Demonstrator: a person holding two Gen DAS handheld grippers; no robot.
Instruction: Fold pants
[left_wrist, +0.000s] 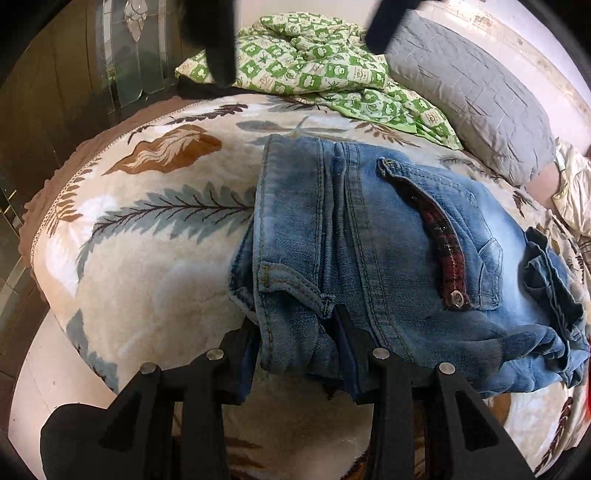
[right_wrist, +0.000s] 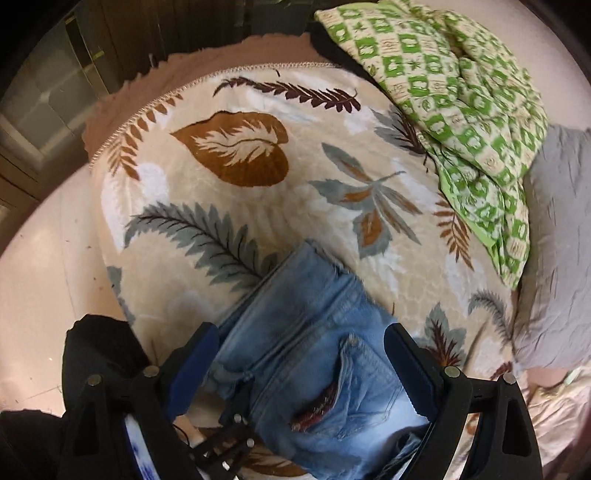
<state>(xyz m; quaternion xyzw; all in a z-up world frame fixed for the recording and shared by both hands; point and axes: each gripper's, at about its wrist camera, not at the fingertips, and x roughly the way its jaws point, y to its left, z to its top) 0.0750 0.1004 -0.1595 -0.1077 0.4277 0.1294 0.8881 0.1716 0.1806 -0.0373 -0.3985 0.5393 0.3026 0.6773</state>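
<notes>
Bedroom scene: leaf-print blanket (left_wrist: 155, 258) covers the bed, green checked cloth (left_wrist: 325, 74) and grey pillow (left_wrist: 472, 96) at the far side, dark cabinet off to the left.

Left wrist view: jeans (left_wrist: 388, 240) lie folded in a thick stack on the blanket, waistband and pocket side up, loose bunch trailing to the right. Left gripper (left_wrist: 295, 332) angles steeply down at the near edge of the stack, jaws narrow, layered denim edge pinched between them; probably pinning the fold so the layers don't slip. Black fingers of the other tool show at the top of frame, above the bed.

Right wrist view: blurred. Right gripper (right_wrist: 299, 354) points almost straight down over the jeans (right_wrist: 306, 332), jaws wide, straddling the folded stack without pressing it, nothing held. Left tool's linkage shows low in frame at the denim edge. Likely lining up to grab or flatten for the next fold.
</notes>
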